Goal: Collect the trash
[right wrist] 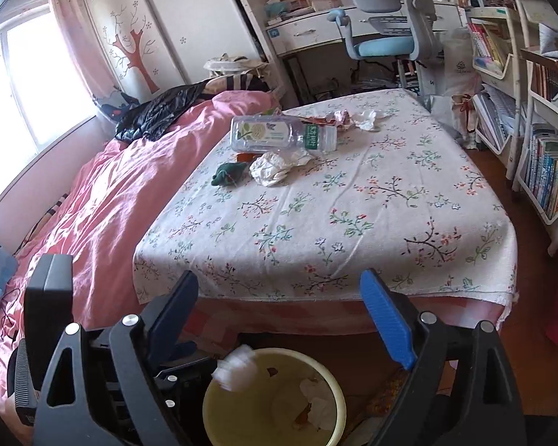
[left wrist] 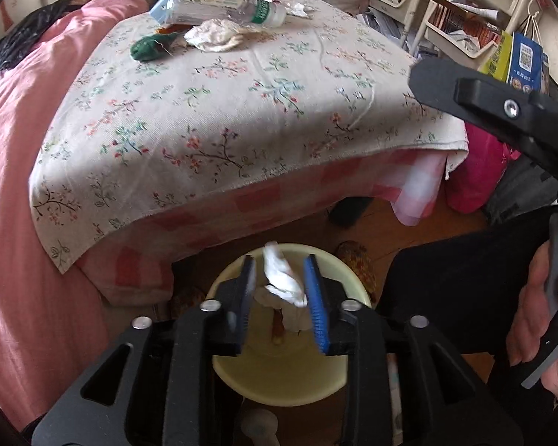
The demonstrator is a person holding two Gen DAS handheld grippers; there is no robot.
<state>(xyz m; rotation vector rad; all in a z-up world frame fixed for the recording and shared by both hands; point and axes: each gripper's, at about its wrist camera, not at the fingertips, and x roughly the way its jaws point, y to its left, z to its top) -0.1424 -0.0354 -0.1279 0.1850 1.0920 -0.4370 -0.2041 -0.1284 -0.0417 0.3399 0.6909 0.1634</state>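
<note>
The left claw (left wrist: 279, 293) is hanging over the bin (left wrist: 279, 379) on the floor, jaws parted around a tissue (left wrist: 282, 282) that seems to be dropping free. The right claw (right wrist: 279, 319) is standing spread and empty, facing the bed (right wrist: 353, 223) where a bottle (right wrist: 279, 134) and paper wads (right wrist: 275, 167) are waiting.

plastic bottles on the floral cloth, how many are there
1: a clear plastic bottle with a green label lies on its side at the far end of the floral cloth, behind crumpled white paper. Others may be hidden.

White tissue (left wrist: 282, 282) between left tongs (left wrist: 281, 297) (apparently loose) over yellow bin (left wrist: 279, 379).
</note>
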